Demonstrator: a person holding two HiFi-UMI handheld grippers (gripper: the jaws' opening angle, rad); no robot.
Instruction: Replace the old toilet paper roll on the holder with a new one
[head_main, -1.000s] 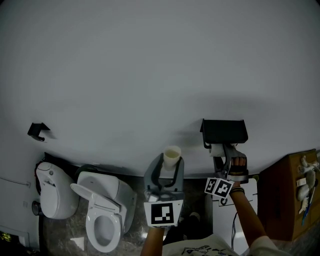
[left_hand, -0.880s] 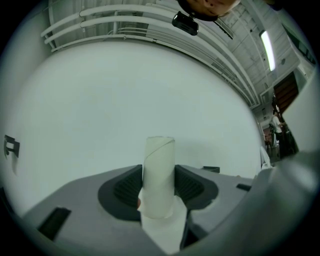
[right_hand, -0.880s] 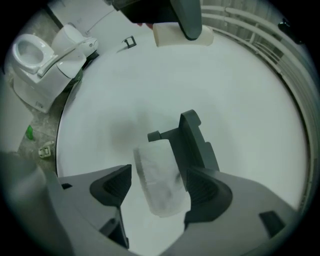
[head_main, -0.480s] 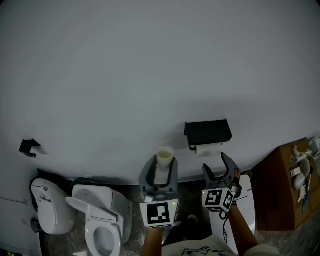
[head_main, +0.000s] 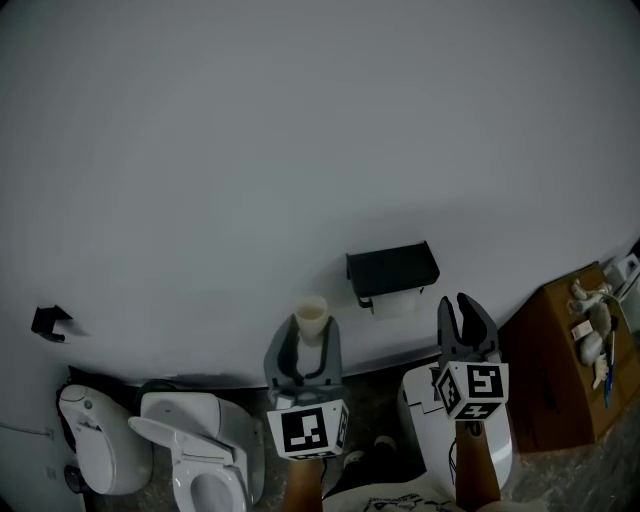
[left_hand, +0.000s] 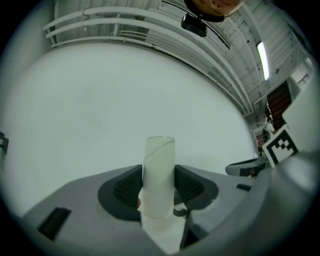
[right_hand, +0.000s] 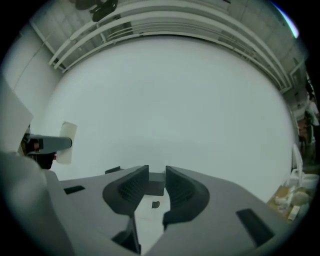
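— Jaws of the left gripper (left_hand: 159, 192) are clamped on an upright cardboard tube (left_hand: 159, 165); the right gripper (right_hand: 157, 181) has just been closing its jaws, narrowly apart, with nothing between them.

— The holder (head_main: 392, 267)?

— Farther off, on the wall, just left of the right gripper, which looks nearer. Its white roll (head_main: 398, 303) lies left-to-right. The cabinet (head_main: 560, 370) stands well right.

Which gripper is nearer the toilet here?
Left. The left gripper, gripping the cardboard tube, is just up-right of the toilet; the right gripper, its empty jaws having just been closing, sits farther right.
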